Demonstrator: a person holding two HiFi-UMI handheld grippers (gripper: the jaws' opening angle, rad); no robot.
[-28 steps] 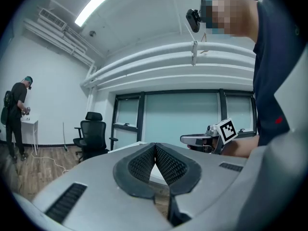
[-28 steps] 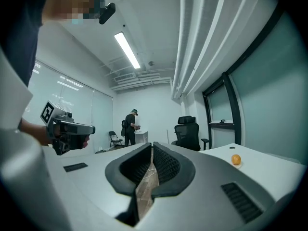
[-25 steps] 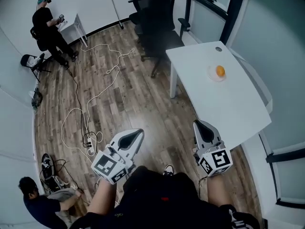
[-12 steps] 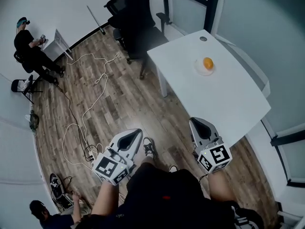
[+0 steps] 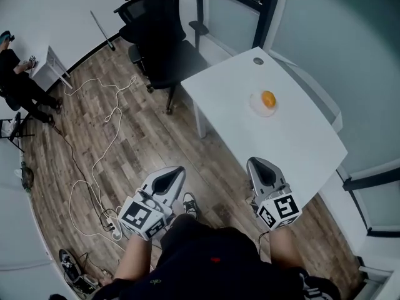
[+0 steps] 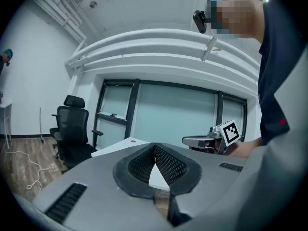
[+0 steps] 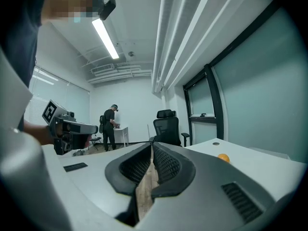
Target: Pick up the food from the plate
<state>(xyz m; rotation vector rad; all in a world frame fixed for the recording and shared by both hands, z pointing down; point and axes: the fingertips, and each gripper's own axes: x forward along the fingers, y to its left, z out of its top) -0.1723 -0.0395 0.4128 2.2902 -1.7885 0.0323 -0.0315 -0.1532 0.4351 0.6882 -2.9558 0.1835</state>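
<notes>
The food [image 5: 268, 98], a small round orange piece, sits on a pale plate [image 5: 253, 103] toward the far side of the white table [image 5: 306, 145], well apart from both my grippers. My right gripper [image 5: 258, 162] is the nearer one. In the head view it hangs by the table's near edge, and the food lies almost straight beyond it, far across the tabletop. In the right gripper view the food [image 7: 223, 157] shows to the right of my jaw line, so the jaws point a little left of it.

My right gripper [image 7: 152, 151] has its jaws pressed together with nothing between them. My left gripper [image 5: 177, 171] is out over the wooden floor, left of the table and farther from the plate. In the left gripper view its jaws [image 6: 155, 150] are also closed at the tips and empty.

The food looks roughly round, so I see no long axis to line up with. I judge the reach belongs to the right: turn it slightly rightward, carry it forward over the table, and part the jaws before coming down on the plate.
</notes>
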